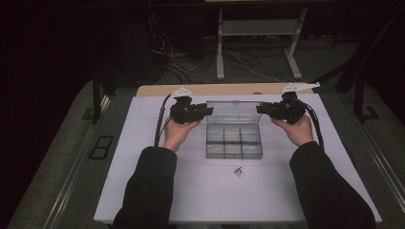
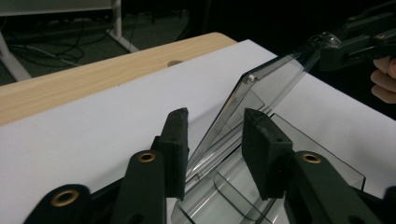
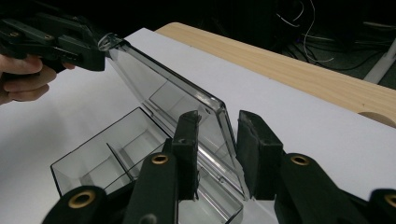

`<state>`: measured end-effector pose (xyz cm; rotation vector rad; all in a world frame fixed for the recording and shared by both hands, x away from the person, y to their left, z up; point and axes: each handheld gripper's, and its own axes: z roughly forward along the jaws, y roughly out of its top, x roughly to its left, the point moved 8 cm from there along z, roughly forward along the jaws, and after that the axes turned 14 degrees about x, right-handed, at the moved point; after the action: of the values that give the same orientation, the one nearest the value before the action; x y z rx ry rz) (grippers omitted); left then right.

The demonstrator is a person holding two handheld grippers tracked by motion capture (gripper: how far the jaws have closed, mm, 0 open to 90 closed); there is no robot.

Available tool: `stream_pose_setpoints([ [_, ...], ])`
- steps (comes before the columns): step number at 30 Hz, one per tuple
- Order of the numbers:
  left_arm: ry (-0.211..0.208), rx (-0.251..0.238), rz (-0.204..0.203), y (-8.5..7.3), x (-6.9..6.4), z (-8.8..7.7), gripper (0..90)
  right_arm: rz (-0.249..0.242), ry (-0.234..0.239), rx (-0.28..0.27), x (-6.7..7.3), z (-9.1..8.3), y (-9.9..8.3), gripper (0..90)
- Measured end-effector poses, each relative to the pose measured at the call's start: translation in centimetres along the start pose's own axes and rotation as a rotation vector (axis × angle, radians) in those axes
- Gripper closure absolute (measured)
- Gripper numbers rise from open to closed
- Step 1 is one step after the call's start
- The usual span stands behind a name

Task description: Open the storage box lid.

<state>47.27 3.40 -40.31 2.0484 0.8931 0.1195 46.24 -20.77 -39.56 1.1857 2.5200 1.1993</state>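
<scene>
High view, nearest: a small red piece point(image 1: 238, 171) lies loose on the white table point(image 1: 200, 195), outside the box.
Box point(image 1: 233, 141): clear, compartmented, mid-table, compartments apparently empty.
Lid point(image 1: 233, 112): raised, tilted back.
Left gripper point(image 1: 208, 110): jaws straddle the lid's corner, gap visible, not clamped.
Right gripper point(image 1: 261, 109): straddles the other corner, grip unclear.
Progress: opened; filling remains.

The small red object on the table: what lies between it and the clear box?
Nothing; in the high view only bare white table separates the small red object from the clear box.
</scene>
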Motion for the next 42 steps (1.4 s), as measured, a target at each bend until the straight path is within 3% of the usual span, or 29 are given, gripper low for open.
stream_pose_setpoints([
  [4, -0.009, -0.015, 0.005, 0.0, 0.0, 0.2, 67.2, 0.007, 0.004, -0.006, -0.2, 0.0, 0.0, 69.1],
  [13, -0.003, -0.028, 0.0, 0.1, 0.1, 0.2, 69.2, 0.057, 0.038, -0.03, -0.6, 0.3, -0.2, 68.3],
  [23, -0.01, -0.041, -0.015, 0.1, 0.3, 0.3, 69.8, 0.083, 0.034, -0.006, -1.3, 2.0, -1.5, 67.9],
  [26, -0.007, -0.044, -0.021, 0.1, 0.3, 0.3, 70.1, 0.088, 0.036, -0.023, -1.4, 2.2, -1.6, 68.3],
  [33, -0.033, -0.062, -0.059, -0.1, 0.7, 0.5, 70.1, 0.086, 0.034, -0.026, -1.5, 2.3, -1.6, 69.5],
  [42, -0.042, -0.035, -0.095, -1.5, 1.4, 1.7, 69.9, 0.089, 0.025, -0.028, -1.6, 2.4, -1.6, 70.1],
])
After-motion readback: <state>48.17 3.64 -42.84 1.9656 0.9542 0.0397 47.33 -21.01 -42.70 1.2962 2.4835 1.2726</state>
